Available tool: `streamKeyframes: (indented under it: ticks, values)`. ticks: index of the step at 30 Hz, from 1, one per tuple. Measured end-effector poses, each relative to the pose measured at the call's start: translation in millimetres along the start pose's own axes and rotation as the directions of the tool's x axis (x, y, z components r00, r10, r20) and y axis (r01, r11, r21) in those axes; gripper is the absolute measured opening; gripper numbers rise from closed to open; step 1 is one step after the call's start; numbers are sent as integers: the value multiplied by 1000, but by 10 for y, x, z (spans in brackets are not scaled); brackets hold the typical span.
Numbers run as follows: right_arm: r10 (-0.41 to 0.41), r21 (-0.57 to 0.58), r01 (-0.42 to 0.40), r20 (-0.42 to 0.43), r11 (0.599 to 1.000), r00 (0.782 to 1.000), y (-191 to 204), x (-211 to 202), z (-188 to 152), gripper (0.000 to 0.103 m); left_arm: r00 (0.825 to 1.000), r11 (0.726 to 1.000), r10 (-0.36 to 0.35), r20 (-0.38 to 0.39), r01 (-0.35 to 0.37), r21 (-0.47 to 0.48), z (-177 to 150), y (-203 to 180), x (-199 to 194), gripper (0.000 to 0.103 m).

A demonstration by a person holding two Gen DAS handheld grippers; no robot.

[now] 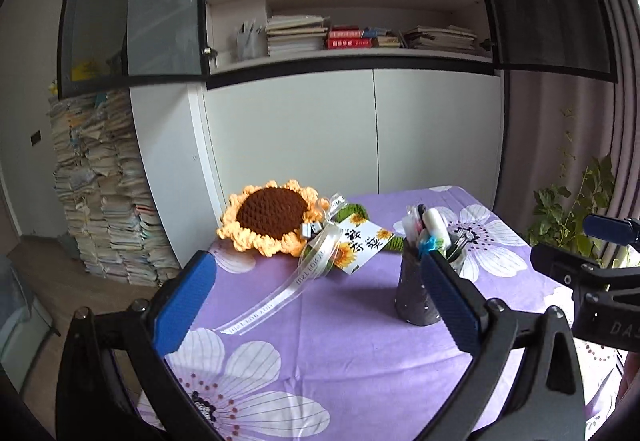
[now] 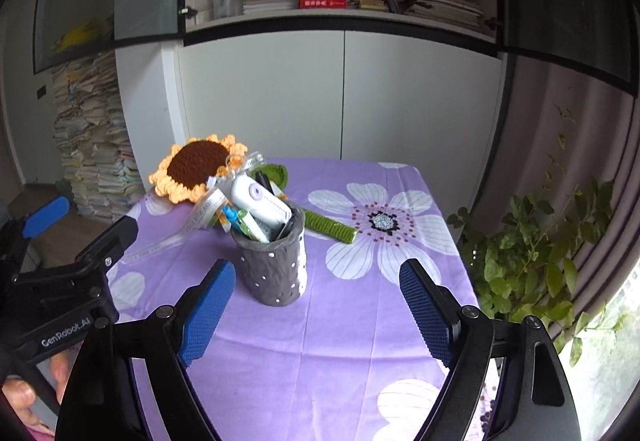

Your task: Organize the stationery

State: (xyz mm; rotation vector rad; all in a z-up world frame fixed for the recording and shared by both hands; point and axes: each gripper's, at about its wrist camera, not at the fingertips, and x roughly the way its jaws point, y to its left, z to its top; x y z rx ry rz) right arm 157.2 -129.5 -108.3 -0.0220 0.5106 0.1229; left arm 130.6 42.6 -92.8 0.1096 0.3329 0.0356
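A grey pen holder (image 2: 276,265) with white dots stands upright on the purple flowered tablecloth (image 2: 340,341). It holds a white correction tape (image 2: 260,201), a green and blue pen (image 2: 244,223) and other stationery. My right gripper (image 2: 318,315) hangs open just in front of the holder, apart from it, with nothing between its fingers. In the left wrist view the holder (image 1: 416,293) sits partly behind the right fingertip of my left gripper (image 1: 316,305), which is also open and holds nothing. Each gripper shows at the edge of the other's view.
A crocheted sunflower (image 1: 272,217) with a ribbon and a printed card (image 1: 366,241) lies at the table's far left. Behind the table stands a white cabinet (image 2: 344,93) under bookshelves. Leafy plants (image 2: 536,265) grow off the right edge, and paper stacks (image 1: 104,193) rise at the left.
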Motion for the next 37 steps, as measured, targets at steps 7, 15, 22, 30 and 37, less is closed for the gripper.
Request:
streamKeyframes:
  ticks: [7, 15, 22, 30, 37]
  values:
    - [-57, 47, 51, 114, 998, 992, -30, -698, 128, 91, 999, 999, -48, 13, 48, -26, 218, 92, -604, 102]
    - [-84, 43, 77, 185, 996, 979, 63, -1342, 111, 96, 997, 997, -75, 34, 76, -34, 309, 108, -991, 102]
    - [-87, 39, 80, 239, 996, 967, 136, -1676, 98, 96, 993, 995, -94, 65, 96, -32, 396, 120, -1249, 102]
    - [-95, 62, 81, 276, 995, 956, 89, -1865, 95, 96, 992, 997, -73, 102, 73, 4, 444, 49, -1423, 102]
    - [-95, 64, 81, 279, 995, 956, 88, -1882, 88, 96, 990, 998, -62, 127, 59, 31, 435, 6, -1495, 102]
